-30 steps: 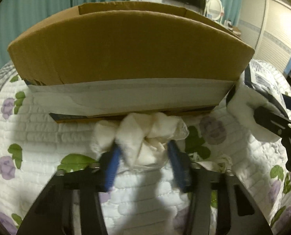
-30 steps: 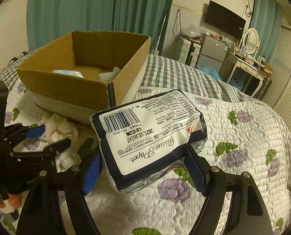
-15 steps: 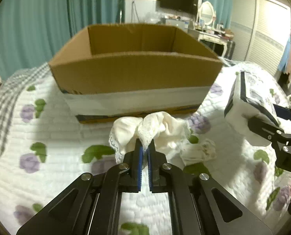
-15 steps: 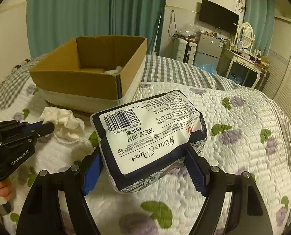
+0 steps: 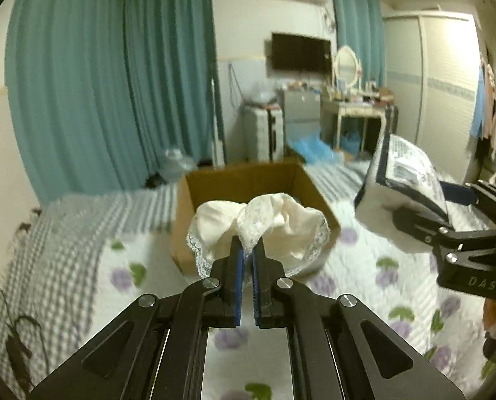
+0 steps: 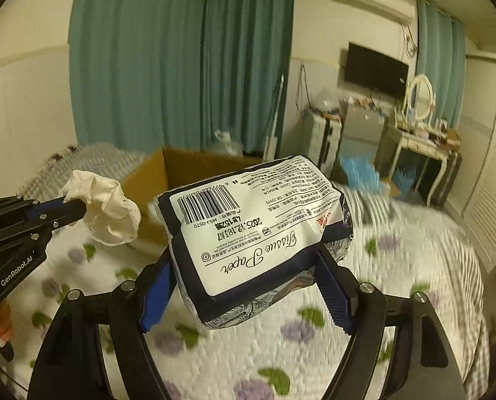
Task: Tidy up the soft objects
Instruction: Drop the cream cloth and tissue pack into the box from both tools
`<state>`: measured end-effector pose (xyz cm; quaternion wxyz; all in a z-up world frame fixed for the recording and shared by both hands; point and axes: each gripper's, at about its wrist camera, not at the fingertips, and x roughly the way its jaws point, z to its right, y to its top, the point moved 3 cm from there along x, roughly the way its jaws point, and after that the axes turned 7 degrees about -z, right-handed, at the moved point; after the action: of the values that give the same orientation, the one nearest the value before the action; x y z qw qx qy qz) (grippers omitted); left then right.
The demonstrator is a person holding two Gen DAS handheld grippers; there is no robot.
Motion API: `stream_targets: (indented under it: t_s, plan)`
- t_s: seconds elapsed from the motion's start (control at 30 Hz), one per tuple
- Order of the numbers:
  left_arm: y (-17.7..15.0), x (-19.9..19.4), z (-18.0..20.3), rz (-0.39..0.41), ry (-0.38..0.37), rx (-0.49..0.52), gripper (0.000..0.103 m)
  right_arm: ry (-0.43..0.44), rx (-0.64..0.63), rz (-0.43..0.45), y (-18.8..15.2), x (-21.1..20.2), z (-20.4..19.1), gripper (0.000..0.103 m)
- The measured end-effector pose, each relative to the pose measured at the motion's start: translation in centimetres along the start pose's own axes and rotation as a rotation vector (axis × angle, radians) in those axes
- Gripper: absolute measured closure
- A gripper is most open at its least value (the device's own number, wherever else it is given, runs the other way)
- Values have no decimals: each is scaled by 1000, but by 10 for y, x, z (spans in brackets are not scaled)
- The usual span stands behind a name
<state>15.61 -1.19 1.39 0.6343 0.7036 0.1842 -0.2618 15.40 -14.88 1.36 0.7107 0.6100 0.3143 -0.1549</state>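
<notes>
Left gripper (image 5: 247, 250): jaws closed on a fold of the cream lace-edged fabric bundle (image 5: 268, 223), which hangs clear of the white quilted bedspread with purple flowers (image 5: 364, 286) and just this side of the open brown cardboard box (image 5: 248, 180).

Right gripper (image 6: 244, 286): jaws clamped across the white and navy plastic pack of tissue paper (image 6: 254, 226), held aloft, right of the box.

Judgement: both items are in transit to the box. The pinch on the fabric is narrow and most of it dangles, so carry it over the near wall before lowering, and release only when the loose lace is inside the rim. Bring the pack in separately, keeping the two tools apart over the opening.
</notes>
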Motion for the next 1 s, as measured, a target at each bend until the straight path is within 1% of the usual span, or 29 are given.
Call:
stream_targets:
  t_s: [0.03, 0.1, 0.2, 0.33, 0.43, 0.5, 0.53, 0.57, 0.6, 0.63, 0.67, 0.73, 0.83, 0.9, 1.0]
  plan:
    - [8, 1, -2, 9, 2, -1, 99, 4, -10, 18, 13, -2, -3, 26]
    - [21, 11, -8, 18, 4, 8, 94, 6, -29, 41, 33, -1, -9, 26]
    - [32, 40, -15, 9, 16, 22, 93, 14, -40, 56, 58, 12, -14, 26]
    - [36, 93, -24, -55, 0, 33, 92, 42, -35, 44, 80, 54, -17, 25]
    - [34, 126, -27, -76, 30, 66, 92, 51, -38, 18, 87, 91, -19, 21]
    - [33, 145, -30, -94, 35, 65, 90, 62, -31, 11, 91, 110, -20, 19]
    - [33, 151, -32, -100, 30, 60, 77, 64, -21, 8, 93, 123, -19, 14]
    - [33, 155, -34, -96, 27, 54, 57, 66, -12, 10, 93, 130, -19, 12]
    - [33, 157, -35, -82, 41, 50, 41, 69, -3, 15, 93, 136, -18, 10]
    - [32, 156, -36, -60, 49, 51, 38, 73, 2, 23, 94, 141, -18, 7]
    - [33, 154, -37, -34, 53, 56, 37, 71, -1, 29, 94, 145, -18, 7]
    - [34, 150, -38, -28, 64, 61, 37, 59, -3, 46, 93, 148, -18, 6]
    - [37, 138, -41, -20, 68, 44, 37, 48, 4, 63, 95, 142, -15, 5]
    - [42, 124, -45, -7, 76, 35, 37, 34, 18, 79, 98, 130, -10, 4]
    - [48, 96, -52, 18, 93, 24, 37, 47, 41, 113, 110, 104, -6, 3]
